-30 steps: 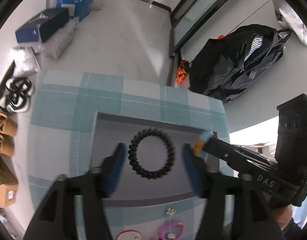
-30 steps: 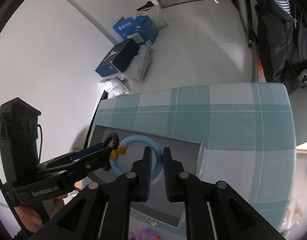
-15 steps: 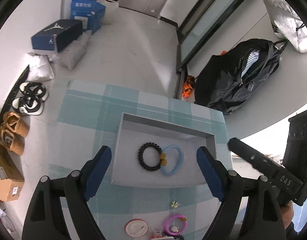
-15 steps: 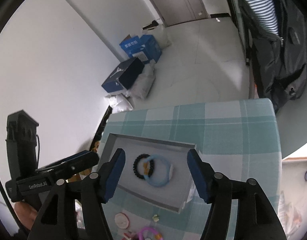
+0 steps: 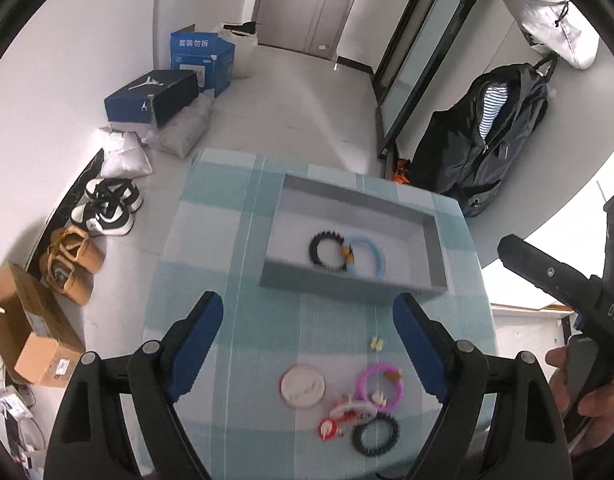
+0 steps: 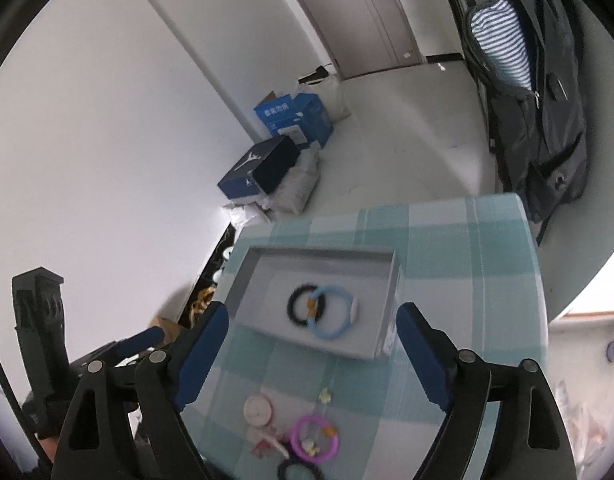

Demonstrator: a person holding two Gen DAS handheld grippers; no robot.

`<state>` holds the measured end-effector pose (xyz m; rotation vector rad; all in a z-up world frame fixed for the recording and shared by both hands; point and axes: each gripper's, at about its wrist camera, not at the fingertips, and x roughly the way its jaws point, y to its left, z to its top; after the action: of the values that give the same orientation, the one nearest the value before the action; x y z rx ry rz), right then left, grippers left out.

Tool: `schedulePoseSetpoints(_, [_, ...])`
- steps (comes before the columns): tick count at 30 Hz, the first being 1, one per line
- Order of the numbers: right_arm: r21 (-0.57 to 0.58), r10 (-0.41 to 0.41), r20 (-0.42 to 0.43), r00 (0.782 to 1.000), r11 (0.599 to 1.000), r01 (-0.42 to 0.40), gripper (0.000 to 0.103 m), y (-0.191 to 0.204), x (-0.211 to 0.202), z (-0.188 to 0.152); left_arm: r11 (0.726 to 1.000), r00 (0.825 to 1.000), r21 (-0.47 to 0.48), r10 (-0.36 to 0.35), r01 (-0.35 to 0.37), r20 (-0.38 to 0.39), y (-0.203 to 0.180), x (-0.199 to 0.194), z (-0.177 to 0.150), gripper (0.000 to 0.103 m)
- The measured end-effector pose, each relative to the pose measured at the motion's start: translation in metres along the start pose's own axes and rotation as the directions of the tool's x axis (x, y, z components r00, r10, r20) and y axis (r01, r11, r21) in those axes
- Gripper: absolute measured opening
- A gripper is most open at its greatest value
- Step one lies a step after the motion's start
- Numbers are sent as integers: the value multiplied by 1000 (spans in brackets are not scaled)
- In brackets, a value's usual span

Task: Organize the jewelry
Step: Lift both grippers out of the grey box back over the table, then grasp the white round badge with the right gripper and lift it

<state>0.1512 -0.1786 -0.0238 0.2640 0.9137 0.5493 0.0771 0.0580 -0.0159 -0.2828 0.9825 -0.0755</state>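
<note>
Both grippers (image 5: 307,334) (image 6: 313,344) gape empty — checked tablecloth (image 5: 211,264), shoeboxes (image 5: 151,96) beyond.

Both claws spread wide, holding nothing.
The left claw (image 5: 307,320) and right claw (image 6: 313,330) hung raised with blue-padded fingers (image 5: 199,340) far apart; a hand (image 5: 591,408) gripped the right handle.

Both hand-held grippers pulled back, opened; blue bracelet (image 5: 365,257) dropped into tray (image 5: 437,258).
</note>
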Motion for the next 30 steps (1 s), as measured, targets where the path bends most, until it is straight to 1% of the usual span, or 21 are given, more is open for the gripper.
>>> schedulePoseSetpoints(2, [-7, -2, -11, 1000, 1000, 1, 88, 4, -2, -12, 1000, 1000, 0, 4, -4, -4, 2, -3, -10, 84])
schedulePoseSetpoints(6, [-37, -1, -29, 1000, 999, 0, 94, 11, -4, -31, 1000, 1000, -2, 0, -1, -19, 4, -5, -30, 84])
schedulePoseSetpoints(11, [-69, 26, -74, 997, 997, -31, 94, 19, -4, -53, 1000, 998, -16, -3, 2, -61, 10, 2, -60, 84])
schedulePoseSetpoints(15, [-82, 28, -126, 992, 996, -38, 93, 23, 7, -70, 1000, 991, -28, -17, 13, -131, 13, 11, -79, 84])
schedulePoseSetpoints(16, [-89, 30, -146, 989, 995, -43, 93, 25, 11, -75, 1000, 988, -22, -25, 22, -151, 12, 13, -81, 84])
schedulePoseSetpoints(20, [-125, 32, -214, 976, 990, -60, 92, 30, 26, -89, 999, 990, 42, 0, 6, -139, 8, 14, -88, 84])
schedulePoseSetpoints(22, [-148, 24, -235, 972, 987, -60, 90, 34, 32, -95, 999, 990, 36, -17, 22, -142, 11, 14, -92, 84])
schedulePoseSetpoints(26, [-169, 9, -274, 962, 984, -58, 72, 40, 45, -107, 999, 990, 30, -32, 37, -138, 19, 13, -94, 84])
schedulePoseSetpoints(27, [-174, 5, -283, 959, 983, -57, 68, 41, 48, -109, 999, 989, 25, -37, 41, -140, 20, 14, -95, 84])
schedulePoseSetpoints(30, [-211, -20, -297, 955, 977, -45, 63, 48, 57, -115, 999, 988, 6, -50, 51, -149, 24, 18, -95, 84])
